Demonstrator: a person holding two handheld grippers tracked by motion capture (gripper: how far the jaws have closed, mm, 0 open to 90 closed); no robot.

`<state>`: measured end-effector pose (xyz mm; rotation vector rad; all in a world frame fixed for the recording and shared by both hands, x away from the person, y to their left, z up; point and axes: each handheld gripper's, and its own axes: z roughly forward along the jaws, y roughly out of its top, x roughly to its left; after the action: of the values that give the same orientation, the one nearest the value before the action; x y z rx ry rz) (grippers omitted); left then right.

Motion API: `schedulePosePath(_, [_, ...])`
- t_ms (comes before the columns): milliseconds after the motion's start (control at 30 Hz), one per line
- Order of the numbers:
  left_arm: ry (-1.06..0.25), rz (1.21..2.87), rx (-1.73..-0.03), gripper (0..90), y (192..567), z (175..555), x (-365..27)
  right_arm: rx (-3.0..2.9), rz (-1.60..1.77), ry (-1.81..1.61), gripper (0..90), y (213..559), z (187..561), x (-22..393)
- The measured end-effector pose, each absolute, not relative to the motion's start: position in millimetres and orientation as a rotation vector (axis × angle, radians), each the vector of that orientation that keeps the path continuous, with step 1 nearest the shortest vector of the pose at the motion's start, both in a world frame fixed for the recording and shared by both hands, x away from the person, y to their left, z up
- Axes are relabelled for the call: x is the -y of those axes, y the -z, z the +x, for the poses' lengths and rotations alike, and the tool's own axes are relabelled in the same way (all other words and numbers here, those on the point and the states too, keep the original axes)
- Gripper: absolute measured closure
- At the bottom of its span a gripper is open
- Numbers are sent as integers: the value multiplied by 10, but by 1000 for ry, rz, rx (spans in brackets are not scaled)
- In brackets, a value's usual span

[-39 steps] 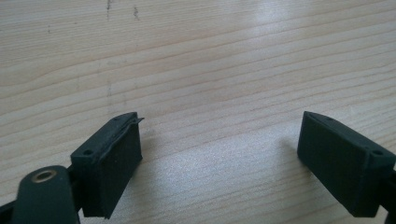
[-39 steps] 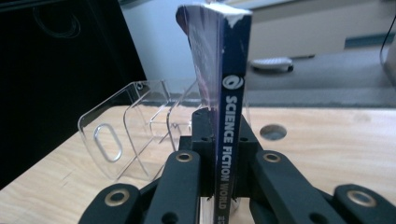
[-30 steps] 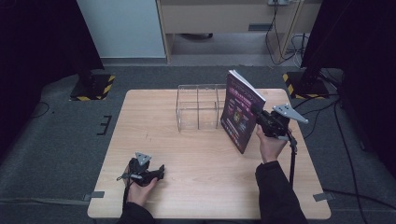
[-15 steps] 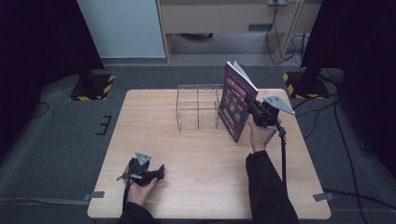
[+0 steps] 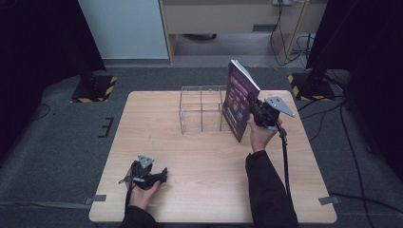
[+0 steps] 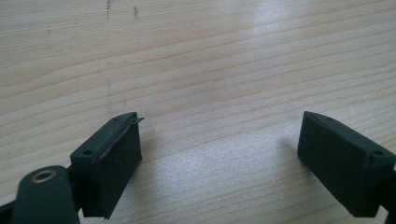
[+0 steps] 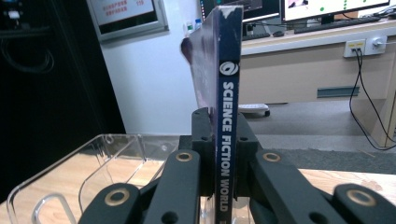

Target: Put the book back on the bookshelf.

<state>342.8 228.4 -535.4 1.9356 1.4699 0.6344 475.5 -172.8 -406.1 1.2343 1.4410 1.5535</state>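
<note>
The right tongs are clamped on a book, pinching it at the spine w/ 1 jaw on each cover; the spine reads "SCIENCE FICTION WORLD". In the high view the right tongs hold the book upright above the tabletop, just beside the right end of a clear rack w/ 2 visible slots. Whether the book's lower edge touches the wood can't be told. The left tongs stand apart w/ nothing between them, low over bare wood; the left tongs sit near the front edge, well apart from the rack.

The step in hand looks like slotting the book into the rack. To do it well: keep the spine vertical so the covers don't fan, line the lower edge up w/ 1 slot before lowering, and come down straight, not at a slant. The grip is low on the spine, so the top could sway; moving slowly helps. The clear walls are hard to see, so the rack might get nudged; the free left tongs could steady it.
</note>
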Motion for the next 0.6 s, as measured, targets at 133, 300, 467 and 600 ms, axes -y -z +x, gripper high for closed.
schedulePosePath(133, [-635, 1936, -1470, 126, 5354, 3428, -2284, -1424, 1231, -1559, 845, 4080, 4761, 1728])
schedulePosePath(300, [-635, 1936, -1470, 126, 5354, 3428, -2284, -1434, 1216, -1530, 843, 4144, 4728, 1704])
schedulePosePath(467, [-635, 1936, -1470, 125, 5354, 3428, -2284, -1455, 1221, -1534, 836, 4168, 4700, 1759])
schedulePosePath(600, [-635, 1936, -1470, 126, 5354, 3428, -2284, -1488, 1223, -1522, 794, 4155, 4685, 1781])
